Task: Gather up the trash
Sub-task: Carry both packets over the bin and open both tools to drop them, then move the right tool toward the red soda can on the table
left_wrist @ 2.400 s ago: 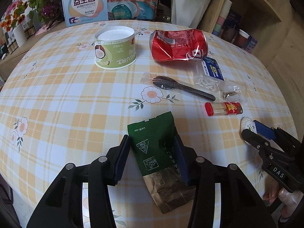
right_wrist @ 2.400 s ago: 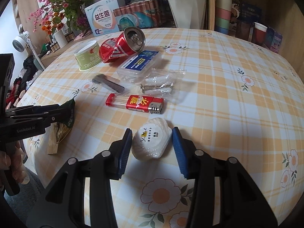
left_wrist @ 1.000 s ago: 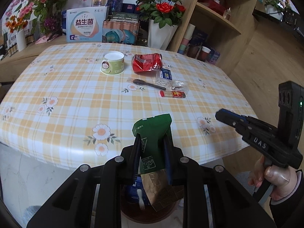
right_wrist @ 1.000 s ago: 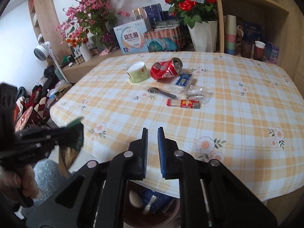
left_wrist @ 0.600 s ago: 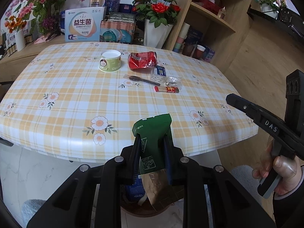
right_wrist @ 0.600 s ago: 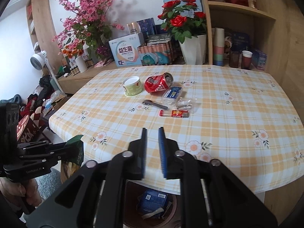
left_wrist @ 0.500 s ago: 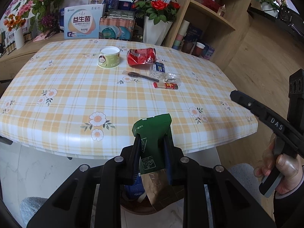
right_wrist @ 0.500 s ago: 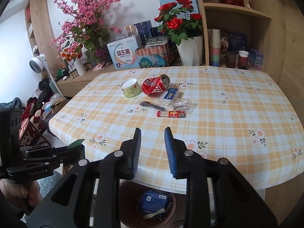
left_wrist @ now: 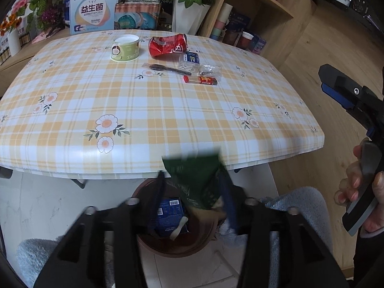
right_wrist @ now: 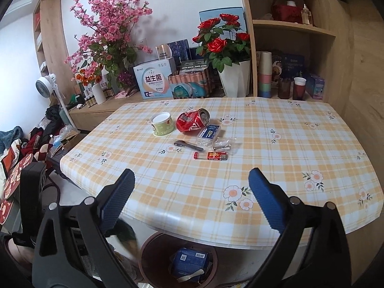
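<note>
Left gripper (left_wrist: pixel 194 192) fingers were opening around the light, crinkly green packet (left_wrist: pixel 196 177) at lower centre above the bin (left_wrist: pixel 177 247); right gripper (right_wrist: pixel 189 199) fingers were spreading empty; pinch such foil at a flat edge

The scene is seen from two wrist cameras held off the near edge of the table (left_wrist: pixel 168 110). The left view is tilted steeply down over the bin (left_wrist: pixel 177 244); the right view is held higher and more level, reaching the far shelves (right_wrist: pixel 292 27). Table (right_wrist: pixel 276 158), can (right_wrist: pixel 192 121) and bin (right_wrist: pixel 153 259) are shared by both views.
</note>
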Tool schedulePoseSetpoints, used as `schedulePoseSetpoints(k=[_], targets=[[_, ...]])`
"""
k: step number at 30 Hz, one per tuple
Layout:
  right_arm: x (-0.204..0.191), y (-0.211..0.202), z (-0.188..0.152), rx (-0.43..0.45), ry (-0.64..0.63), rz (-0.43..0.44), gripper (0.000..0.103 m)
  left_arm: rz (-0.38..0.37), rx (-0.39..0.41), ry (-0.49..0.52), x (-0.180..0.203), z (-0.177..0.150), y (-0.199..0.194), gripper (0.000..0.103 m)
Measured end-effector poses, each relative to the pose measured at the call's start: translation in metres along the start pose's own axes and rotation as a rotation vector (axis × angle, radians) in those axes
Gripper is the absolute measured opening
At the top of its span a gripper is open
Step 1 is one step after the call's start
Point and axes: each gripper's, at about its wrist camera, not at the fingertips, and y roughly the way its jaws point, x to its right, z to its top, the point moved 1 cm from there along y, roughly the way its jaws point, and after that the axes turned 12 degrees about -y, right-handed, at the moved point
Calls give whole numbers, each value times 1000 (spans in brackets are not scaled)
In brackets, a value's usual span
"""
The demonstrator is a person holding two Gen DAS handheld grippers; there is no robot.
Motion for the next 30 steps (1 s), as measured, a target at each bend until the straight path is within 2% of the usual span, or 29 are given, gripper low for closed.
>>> schedulePoseSetpoints(k=[8, 12, 21, 30], targets=[[4, -3, -2, -3, 5, -32, 97, 41, 83, -6, -5, 10, -13, 91], [6, 0, -4, -24, 6, -54, 97, 102, 125, -23, -16, 18, -19, 96], [7, 18, -13, -96, -10, -116, 97, 165, 214, -70, -44, 41, -37, 97], [8, 45, -20, -161, -79, -86, 97, 188, 264, -73, -61, 60, -45, 97]])
